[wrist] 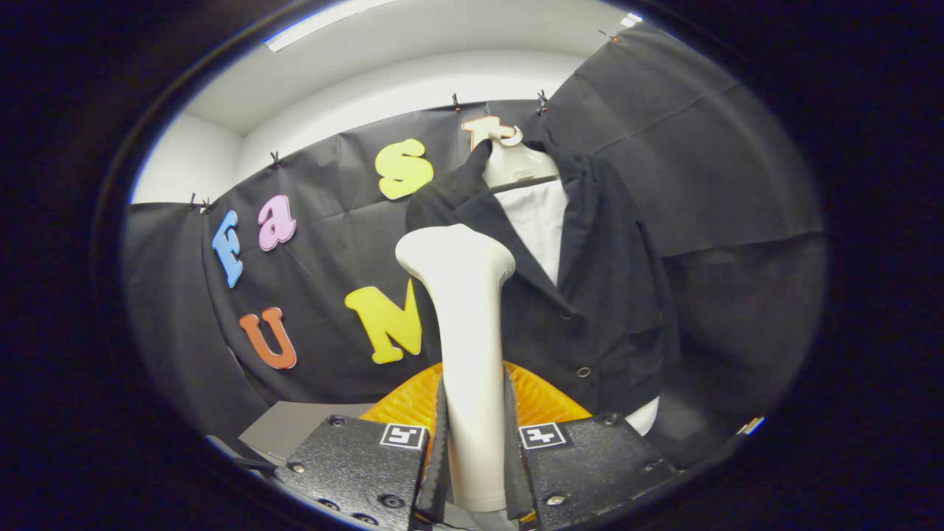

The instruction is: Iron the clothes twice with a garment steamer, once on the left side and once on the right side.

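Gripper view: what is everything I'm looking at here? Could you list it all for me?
steamer: one, white, upright between the gripper's fingers, its head in front of the jacket
jacket: one, black, buttoned, hanging on the mannequin beyond the steamer
shirt: one, white, showing in the jacket's open collar
mannequin: one, white neck above the collar
orange piece: one, ribbed, just behind the fingers at the steamer's foot
grey surface: one, low, beside the orange piece
wall cloth: black, clipped up behind everything
gripper: one, both fingers pressed on the steamer's handle
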`<state>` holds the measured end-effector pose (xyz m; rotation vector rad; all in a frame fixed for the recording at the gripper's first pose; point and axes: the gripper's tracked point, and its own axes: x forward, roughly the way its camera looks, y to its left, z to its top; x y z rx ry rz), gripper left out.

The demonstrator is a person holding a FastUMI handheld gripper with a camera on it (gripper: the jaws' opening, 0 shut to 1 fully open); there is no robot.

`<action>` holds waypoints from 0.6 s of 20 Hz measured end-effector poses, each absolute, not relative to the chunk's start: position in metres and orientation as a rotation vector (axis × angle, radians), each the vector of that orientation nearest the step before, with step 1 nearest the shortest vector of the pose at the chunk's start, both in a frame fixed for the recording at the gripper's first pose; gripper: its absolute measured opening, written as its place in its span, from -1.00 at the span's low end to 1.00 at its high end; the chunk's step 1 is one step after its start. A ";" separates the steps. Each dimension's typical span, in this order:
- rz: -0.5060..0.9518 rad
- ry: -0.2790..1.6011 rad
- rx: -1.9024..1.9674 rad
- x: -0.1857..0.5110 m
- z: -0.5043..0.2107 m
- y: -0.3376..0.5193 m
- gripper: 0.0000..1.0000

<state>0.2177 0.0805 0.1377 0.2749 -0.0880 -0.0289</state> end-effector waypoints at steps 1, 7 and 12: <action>-0.045 -0.110 0.271 0.219 0.147 0.072 -0.34; -0.084 -0.243 0.215 0.221 0.192 0.034 -0.34; -0.074 -0.325 0.175 0.227 0.222 0.021 -0.34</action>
